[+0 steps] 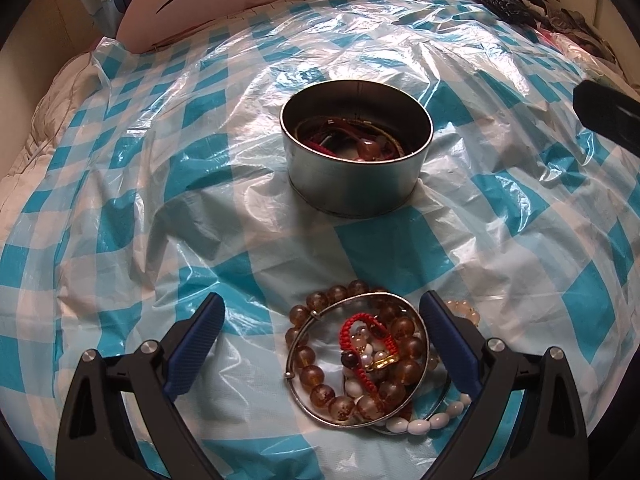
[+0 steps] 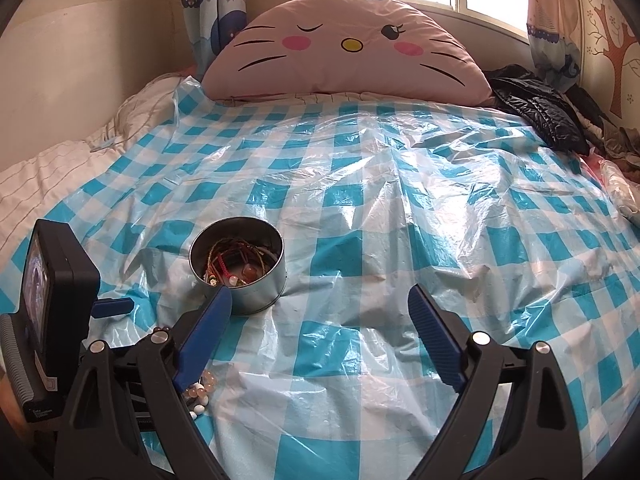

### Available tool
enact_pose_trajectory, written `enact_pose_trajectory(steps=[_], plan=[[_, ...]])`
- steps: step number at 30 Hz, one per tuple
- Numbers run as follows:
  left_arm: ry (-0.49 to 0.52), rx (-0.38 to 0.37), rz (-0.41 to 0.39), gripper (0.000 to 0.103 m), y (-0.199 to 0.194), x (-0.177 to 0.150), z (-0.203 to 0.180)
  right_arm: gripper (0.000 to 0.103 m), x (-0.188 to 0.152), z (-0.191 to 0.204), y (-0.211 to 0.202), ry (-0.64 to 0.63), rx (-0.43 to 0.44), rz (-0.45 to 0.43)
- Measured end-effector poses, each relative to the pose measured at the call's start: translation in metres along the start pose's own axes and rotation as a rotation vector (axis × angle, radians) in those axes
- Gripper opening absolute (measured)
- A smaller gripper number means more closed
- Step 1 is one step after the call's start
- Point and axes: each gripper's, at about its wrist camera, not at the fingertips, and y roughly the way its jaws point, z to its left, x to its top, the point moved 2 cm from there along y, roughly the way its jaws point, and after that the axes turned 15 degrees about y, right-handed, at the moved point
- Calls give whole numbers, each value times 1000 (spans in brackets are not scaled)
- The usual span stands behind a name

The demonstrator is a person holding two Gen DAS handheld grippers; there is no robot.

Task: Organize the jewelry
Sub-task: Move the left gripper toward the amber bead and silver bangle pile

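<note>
Hovering wide-jawed and empty over the jewelry pile (image 1: 360,356) near the bed's front edge, the left gripper (image 1: 322,322) must next close on one piece for the tin (image 1: 356,148) (right gripper (image 2: 320,312) equally wide, holding nothing).

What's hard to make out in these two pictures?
- Round metal tin: its jewellery is a dark tangle in both views; pieces cannot be counted.
- White bead bracelet, left wrist view: mostly hidden under the silver bangle and amber bead bracelet.
- Jewellery pile, right wrist view: only a few beads show beside the right gripper's finger.
</note>
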Motion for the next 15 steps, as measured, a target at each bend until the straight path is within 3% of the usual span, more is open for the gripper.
enact_pose_trajectory(steps=[11, 15], plan=[[-265, 59, -44, 94, -10, -11, 55, 87, 0, -4, 5, 7, -22, 24], [-299, 65, -44, 94, -10, -14, 62, 87, -3, -1, 11, -8, -24, 47]])
